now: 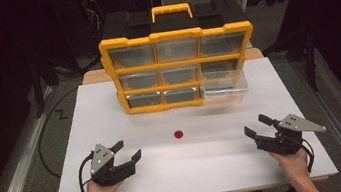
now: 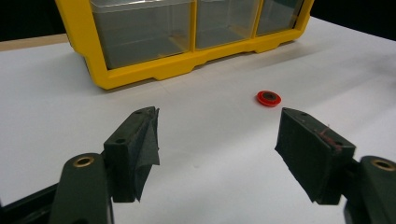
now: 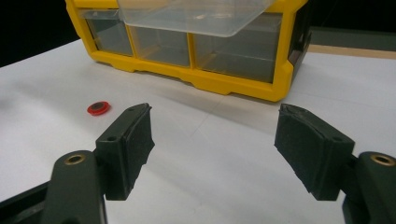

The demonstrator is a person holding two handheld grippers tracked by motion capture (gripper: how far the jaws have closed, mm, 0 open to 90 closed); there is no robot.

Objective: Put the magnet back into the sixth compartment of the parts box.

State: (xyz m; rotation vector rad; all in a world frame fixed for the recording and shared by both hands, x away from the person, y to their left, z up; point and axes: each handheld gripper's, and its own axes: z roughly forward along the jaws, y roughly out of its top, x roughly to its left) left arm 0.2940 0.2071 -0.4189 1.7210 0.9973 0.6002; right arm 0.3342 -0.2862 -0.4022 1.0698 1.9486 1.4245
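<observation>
At the lower left of the high view the left claw (image 1: 130, 150) is held wide apart and empty above the white surface (image 1: 218, 165), and at the lower right the right claw (image 1: 257, 125) is likewise spread wide with nothing between its jaws. Between them, near the frame's centre, a small red disc (image 1: 178, 134) is seen lying flat on the surface, well apart from both. Farther back, in the upper middle, a yellow drawer cabinet (image 1: 180, 69) is stood, with one clear drawer (image 1: 224, 86) at its lower right pulled out.

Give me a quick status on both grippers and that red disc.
Left gripper open, empty. Right gripper open, empty. Red disc flat on table between them, untouched. Path clear.
</observation>
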